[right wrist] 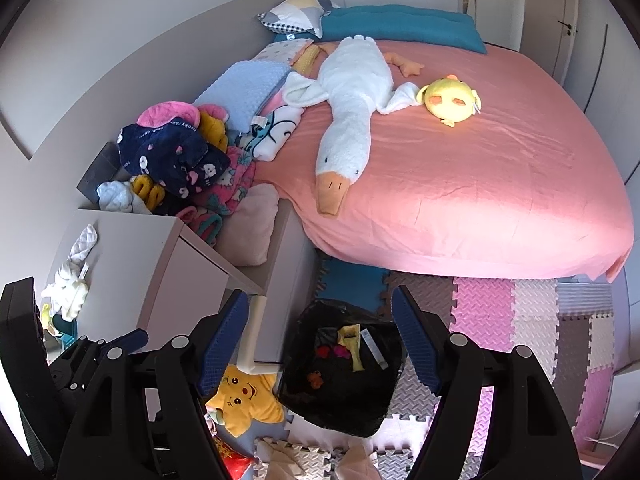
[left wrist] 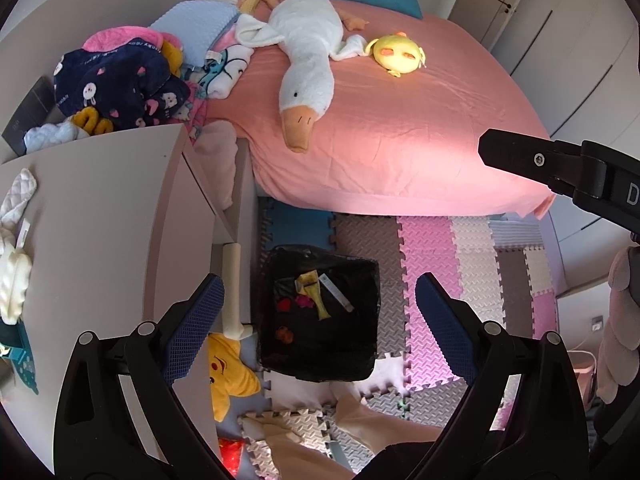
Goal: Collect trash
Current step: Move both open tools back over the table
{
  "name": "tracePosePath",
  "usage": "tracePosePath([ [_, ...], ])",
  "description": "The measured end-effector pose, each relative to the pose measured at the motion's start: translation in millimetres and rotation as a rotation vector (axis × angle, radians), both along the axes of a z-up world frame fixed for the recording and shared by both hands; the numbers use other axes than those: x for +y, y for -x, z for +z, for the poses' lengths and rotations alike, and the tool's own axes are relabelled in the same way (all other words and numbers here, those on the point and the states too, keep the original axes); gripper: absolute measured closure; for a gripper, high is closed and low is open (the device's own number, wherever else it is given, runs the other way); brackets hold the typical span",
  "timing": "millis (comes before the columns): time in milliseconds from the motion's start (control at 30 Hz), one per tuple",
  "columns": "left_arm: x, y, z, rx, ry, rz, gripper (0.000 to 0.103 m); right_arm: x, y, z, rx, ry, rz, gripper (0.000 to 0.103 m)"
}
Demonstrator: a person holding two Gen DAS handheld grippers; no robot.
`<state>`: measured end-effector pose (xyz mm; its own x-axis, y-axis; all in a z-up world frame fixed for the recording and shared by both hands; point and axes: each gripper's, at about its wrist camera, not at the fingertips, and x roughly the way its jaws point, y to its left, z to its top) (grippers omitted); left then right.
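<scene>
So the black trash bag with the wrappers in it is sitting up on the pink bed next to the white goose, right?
Not quite. The black trash bag with the wrappers in it sits on the foam floor mat below the pink bed, not up on it. Only the white goose lies on the bed. The left wrist view shows this.

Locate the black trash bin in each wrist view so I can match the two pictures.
Left wrist view: the black trash bin sits low and centre, on the foam floor mat, framed between the open left tongs.
Right wrist view: the bin is low, just right of centre, between the open right tongs.
Shared landmark: the white goose plush on the pink bed.
</scene>
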<state>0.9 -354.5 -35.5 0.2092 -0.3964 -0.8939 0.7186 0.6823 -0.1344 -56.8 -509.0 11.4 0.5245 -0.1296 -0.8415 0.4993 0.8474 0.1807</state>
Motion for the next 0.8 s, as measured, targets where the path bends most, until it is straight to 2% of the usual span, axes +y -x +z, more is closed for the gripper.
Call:
tracePosePath([
  [367,41,-8,5,-0.014,-0.004,0.067,0.01,36,-21,2,-0.011,-0.01,0.083,0.029],
  [800,126,-26,10,-0.037,-0.019,0.231,0.01,105,-53,2,-0.022,-0.023,0.228,0.029],
])
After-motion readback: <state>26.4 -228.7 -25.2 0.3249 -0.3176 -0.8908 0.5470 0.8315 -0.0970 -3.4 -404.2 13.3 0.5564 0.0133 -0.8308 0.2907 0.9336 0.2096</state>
